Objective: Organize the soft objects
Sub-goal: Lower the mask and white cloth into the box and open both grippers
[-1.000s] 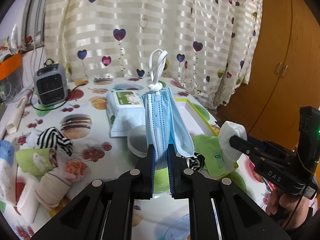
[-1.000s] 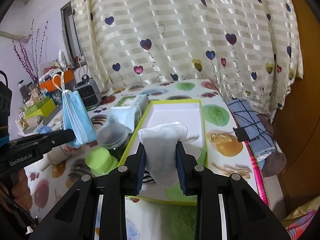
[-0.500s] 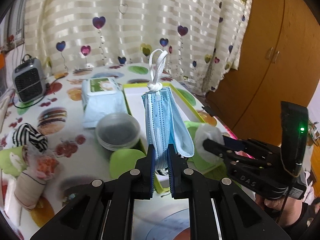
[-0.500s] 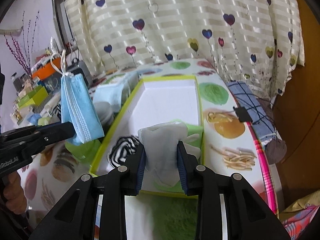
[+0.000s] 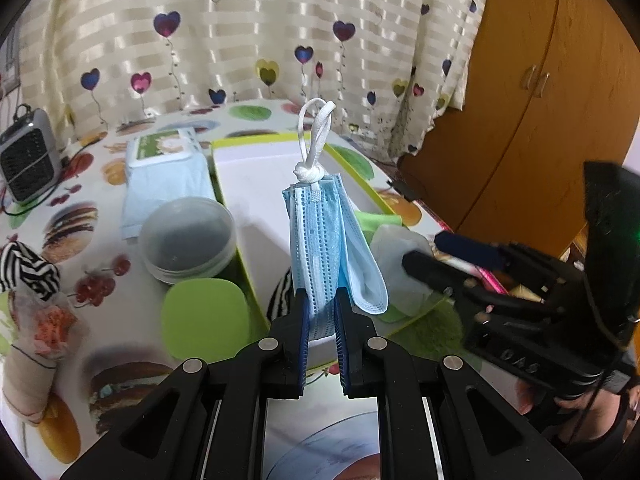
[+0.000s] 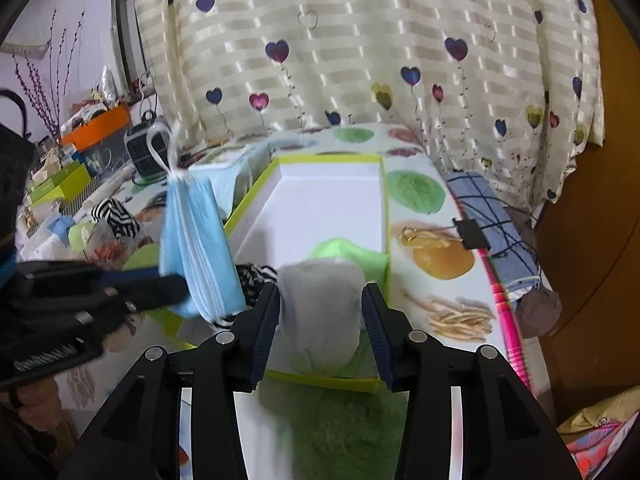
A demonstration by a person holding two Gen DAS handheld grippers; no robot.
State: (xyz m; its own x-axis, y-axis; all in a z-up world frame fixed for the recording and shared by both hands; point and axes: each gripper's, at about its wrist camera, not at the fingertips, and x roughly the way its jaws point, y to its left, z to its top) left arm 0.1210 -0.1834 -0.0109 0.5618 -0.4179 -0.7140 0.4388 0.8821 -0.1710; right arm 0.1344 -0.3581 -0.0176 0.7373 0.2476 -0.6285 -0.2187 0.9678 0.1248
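Note:
My left gripper [image 5: 322,312] is shut on a folded blue face mask [image 5: 328,240] with knotted white ear loops, held upright above the near end of the green-rimmed white box [image 5: 256,184]. It also shows in the right wrist view [image 6: 196,240]. My right gripper [image 6: 322,312] has its jaws spread wider than the white mask [image 6: 320,312] between them, which rests at the box's near end [image 6: 332,200] beside a green cloth [image 6: 344,250] and a striped black-and-white item [image 6: 252,276].
A wet-wipes pack [image 5: 164,176], a clear round lid [image 5: 188,236] and a green lid [image 5: 204,320] lie left of the box. Rolled socks [image 5: 32,272] and a small heater [image 5: 24,160] are farther left. A wooden wardrobe [image 5: 540,100] stands right. A blue checked cloth [image 6: 488,212] hangs off the table edge.
Both grippers moved over the box. The right gripper lowered the white mask to the box's near end and its jaws spread apart. The left still grips the blue mask.

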